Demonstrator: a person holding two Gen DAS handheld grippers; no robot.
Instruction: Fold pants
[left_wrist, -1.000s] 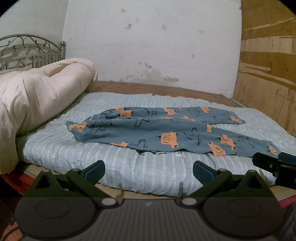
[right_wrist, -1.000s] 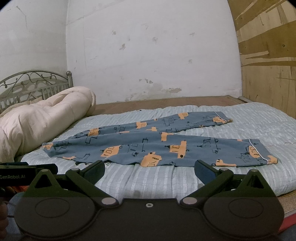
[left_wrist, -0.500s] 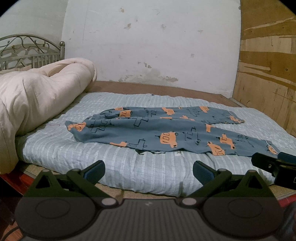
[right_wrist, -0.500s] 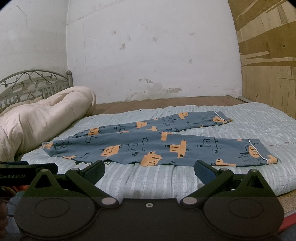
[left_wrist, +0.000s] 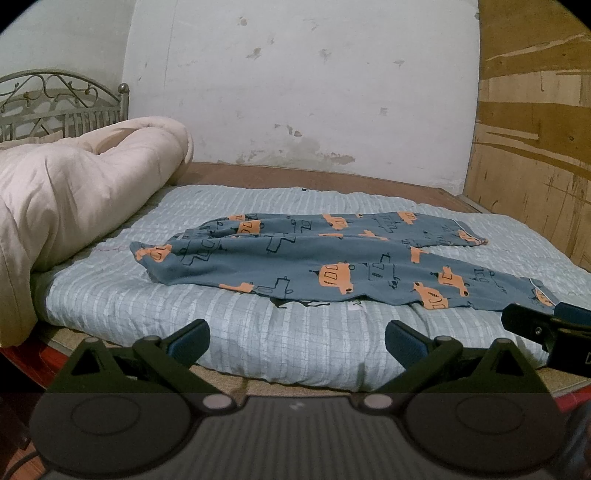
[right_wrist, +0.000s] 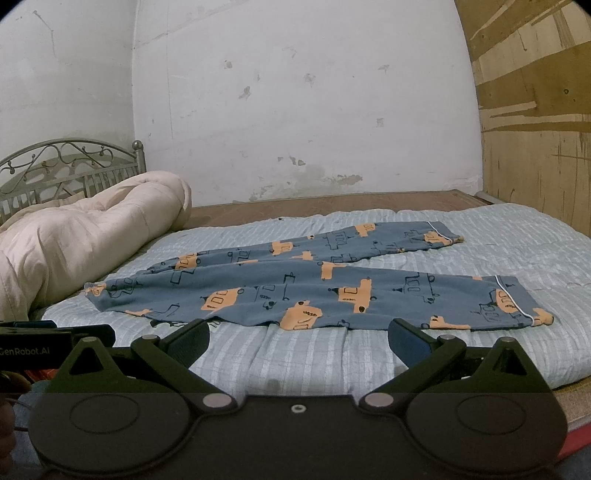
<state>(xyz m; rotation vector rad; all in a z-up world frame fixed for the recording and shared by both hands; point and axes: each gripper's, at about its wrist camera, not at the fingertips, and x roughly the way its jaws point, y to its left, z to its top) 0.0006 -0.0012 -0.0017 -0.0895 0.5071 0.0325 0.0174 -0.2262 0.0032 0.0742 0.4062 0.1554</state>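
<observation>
Blue pants (left_wrist: 295, 258) with orange car prints lie spread flat on the light blue mattress cover (left_wrist: 258, 332), waist at the left, both legs running right. The same pants (right_wrist: 314, 288) show in the right wrist view, legs splayed apart towards the right. My left gripper (left_wrist: 297, 338) is open, held in front of the bed's near edge, short of the pants. My right gripper (right_wrist: 298, 336) is also open, low before the near leg's edge, with nothing between its fingers. Its body shows at the right edge of the left wrist view.
A rolled cream duvet (left_wrist: 74, 192) fills the bed's left side before a metal headboard (left_wrist: 62, 103). A white wall stands behind and a wooden panel (left_wrist: 535, 147) on the right. The mattress edge (left_wrist: 295, 373) lies just ahead of both grippers.
Hardly anything differs. Both grippers stay open and nearly still before the bed; the pants lie as before.
</observation>
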